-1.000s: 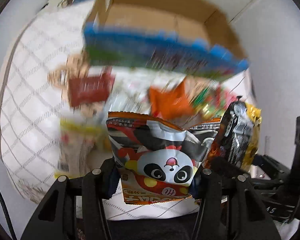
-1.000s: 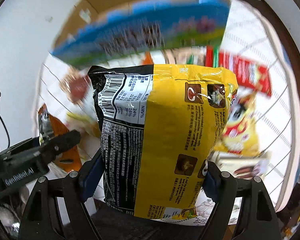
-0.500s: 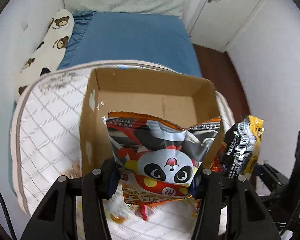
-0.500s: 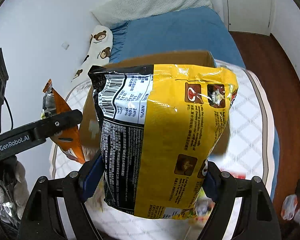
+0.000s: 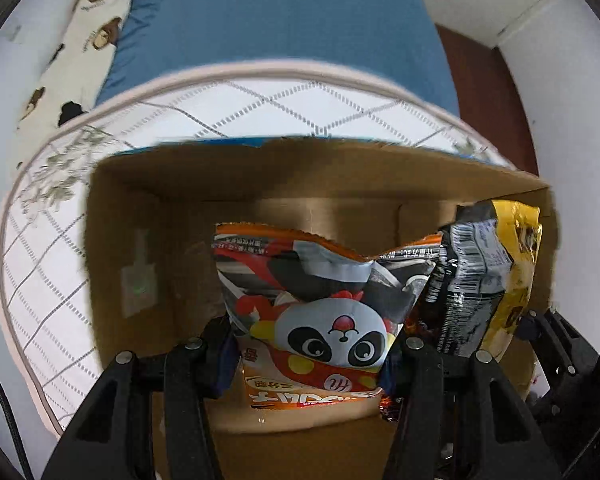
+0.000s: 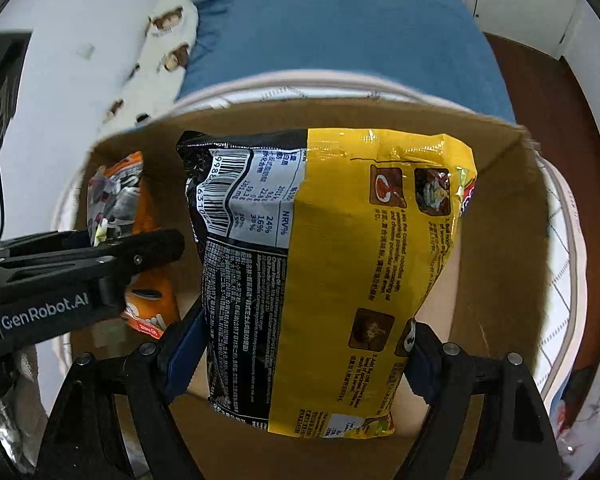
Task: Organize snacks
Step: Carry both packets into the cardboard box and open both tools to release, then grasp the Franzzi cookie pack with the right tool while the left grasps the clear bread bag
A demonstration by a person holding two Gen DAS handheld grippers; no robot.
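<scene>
My left gripper [image 5: 312, 352] is shut on an orange panda snack bag [image 5: 320, 312] and holds it inside the open cardboard box [image 5: 148, 240]. My right gripper [image 6: 296, 356] is shut on a yellow and black noodle packet [image 6: 340, 264], also held inside the box [image 6: 500, 208]. The noodle packet shows at the right of the left wrist view [image 5: 488, 280]. The panda bag [image 6: 120, 200] and the left gripper's arm [image 6: 80, 268] show at the left of the right wrist view.
The box stands on a white quilted mat [image 5: 44, 240] on a bed with a blue sheet [image 5: 284, 20]. A bear-print pillow [image 5: 80, 52] lies along the left wall. Brown floor [image 6: 572, 92] and a white door are at the right.
Both grippers have moved forward and down with their bags, from in front of the box to inside it. The box now fills most of both views.
</scene>
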